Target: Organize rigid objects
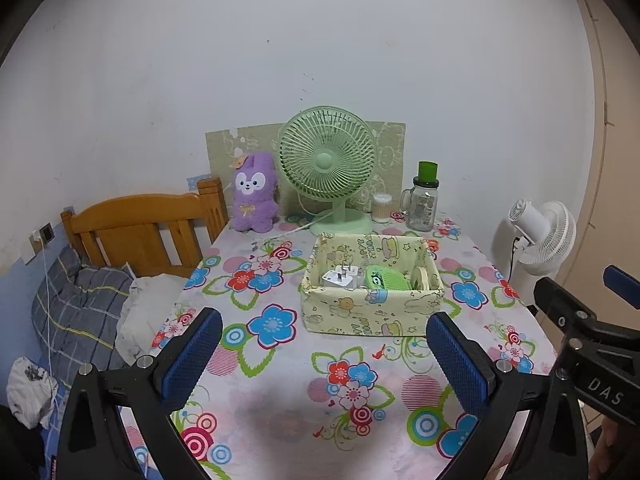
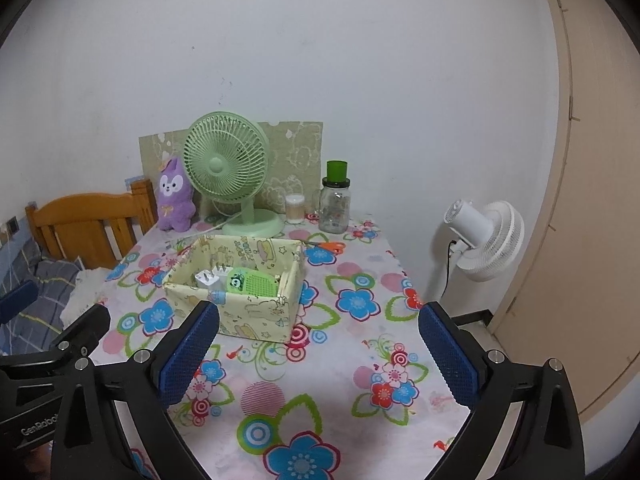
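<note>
Seemingly ample tablecloth (image 2: 344, 364) around box (image 2: 240, 312)

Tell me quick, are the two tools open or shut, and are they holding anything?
Left tool: open, holding nothing.
Right tool: open, holding nothing.

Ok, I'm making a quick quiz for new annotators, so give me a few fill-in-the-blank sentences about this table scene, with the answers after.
1. The white plug adapter lies inside the ____ with the cartoon print.
2. The plush toy left of the green desk fan is ____ in colour.
3. Both the left gripper and the right gripper are ____ and hold nothing.
4. The orange-handled scissors lie on the ____, behind the box.

Answers: box; purple; open; table
</note>
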The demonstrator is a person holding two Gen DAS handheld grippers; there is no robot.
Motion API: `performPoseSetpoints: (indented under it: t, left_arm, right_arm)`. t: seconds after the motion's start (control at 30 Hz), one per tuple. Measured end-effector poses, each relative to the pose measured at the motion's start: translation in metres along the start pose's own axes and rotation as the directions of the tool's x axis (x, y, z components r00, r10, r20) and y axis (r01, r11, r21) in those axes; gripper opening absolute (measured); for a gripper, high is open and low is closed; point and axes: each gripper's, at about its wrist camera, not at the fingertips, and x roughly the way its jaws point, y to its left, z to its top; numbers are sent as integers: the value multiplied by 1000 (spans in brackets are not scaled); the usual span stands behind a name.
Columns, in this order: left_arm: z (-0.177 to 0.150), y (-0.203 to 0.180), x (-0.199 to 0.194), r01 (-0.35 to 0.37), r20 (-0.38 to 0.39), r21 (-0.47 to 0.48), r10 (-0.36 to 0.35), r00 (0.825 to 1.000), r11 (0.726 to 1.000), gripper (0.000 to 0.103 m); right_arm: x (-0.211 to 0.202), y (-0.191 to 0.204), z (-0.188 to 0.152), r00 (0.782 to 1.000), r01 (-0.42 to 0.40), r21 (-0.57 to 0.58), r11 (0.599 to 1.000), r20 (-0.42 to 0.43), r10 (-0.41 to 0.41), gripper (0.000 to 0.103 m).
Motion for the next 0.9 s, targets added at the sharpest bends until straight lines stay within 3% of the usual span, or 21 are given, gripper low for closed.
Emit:
performPoseSetpoints:
  t: [0.9]
  left_arm:
    - [11, -3, 15, 31, -39, -25, -32, 999, 999, 103]
  right_arm:
    - [15, -2, 8, 999, 21, -1, 1000, -27, -21, 101]
